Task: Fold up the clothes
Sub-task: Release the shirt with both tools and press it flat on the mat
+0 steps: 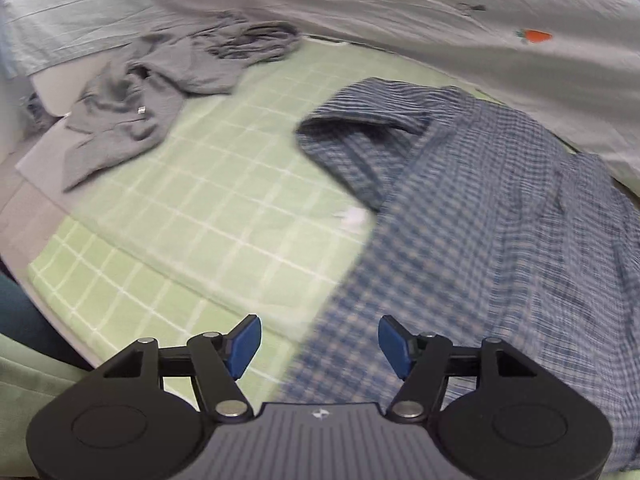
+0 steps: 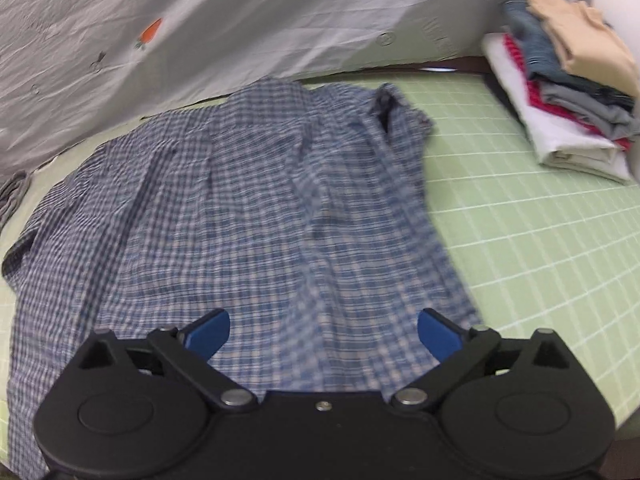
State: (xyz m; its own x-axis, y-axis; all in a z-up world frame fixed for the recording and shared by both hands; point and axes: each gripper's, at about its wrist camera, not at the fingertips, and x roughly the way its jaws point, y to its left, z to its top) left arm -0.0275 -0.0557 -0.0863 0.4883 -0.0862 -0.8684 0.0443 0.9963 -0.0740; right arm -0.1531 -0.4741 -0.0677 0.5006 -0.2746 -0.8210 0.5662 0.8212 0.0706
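A blue checked shirt (image 1: 500, 216) lies spread on a green gridded sheet (image 1: 216, 208), one short sleeve folded toward the middle. In the right wrist view the same shirt (image 2: 256, 200) fills the centre, its collar end far from me. My left gripper (image 1: 320, 344) hovers open over the shirt's near left edge, with nothing between its blue pads. Above the shirt's near hem my right gripper (image 2: 324, 332) stands wide open, also holding nothing.
A crumpled grey garment (image 1: 152, 92) lies at the far left of the sheet. A stack of folded clothes (image 2: 568, 80) sits at the far right. A pale grey cloth with a carrot print (image 2: 240, 12) rises behind the shirt.
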